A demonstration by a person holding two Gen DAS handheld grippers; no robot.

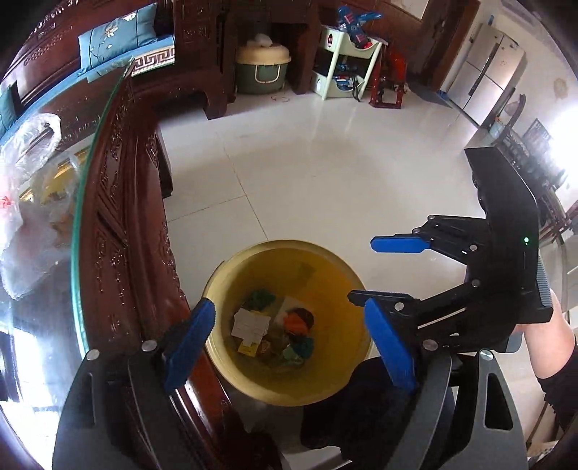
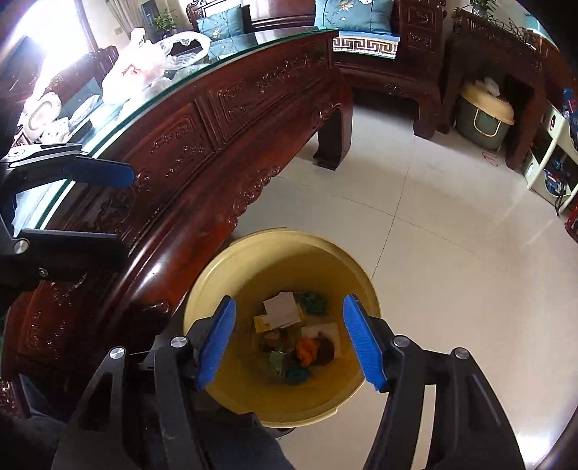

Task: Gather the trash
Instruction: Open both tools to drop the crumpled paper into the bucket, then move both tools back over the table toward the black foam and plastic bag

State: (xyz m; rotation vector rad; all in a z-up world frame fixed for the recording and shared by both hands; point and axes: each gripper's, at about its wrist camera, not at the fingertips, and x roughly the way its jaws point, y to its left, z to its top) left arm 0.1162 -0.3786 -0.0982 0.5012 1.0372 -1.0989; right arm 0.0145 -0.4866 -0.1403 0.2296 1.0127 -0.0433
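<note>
A yellow bin is seen standing on the white tiled floor, just beside the carved dark-wood bench with its glass top. Trash lies at the bottom of the bin: a white paper slip, green and teal crumpled scraps, an orange piece and a small yellow wrapper.

The left hand-held gripper is held over the near side of the bin, angled steeply down, its blue pads spread wide with nothing between them. The right hand-held gripper is likewise held above the bin, its blue pads parted about halfway, and nothing is gripped; only the trash far below is seen through the gap. In the left wrist view the right gripper is also seen from the side at the right, carried by a hand in a dark sleeve.

On the bench top, crumpled clear plastic bags are seen at the far left. Farther off, a green container with a cream lid is tucked under dark furniture, and blue cushions rest on a wooden seat.
</note>
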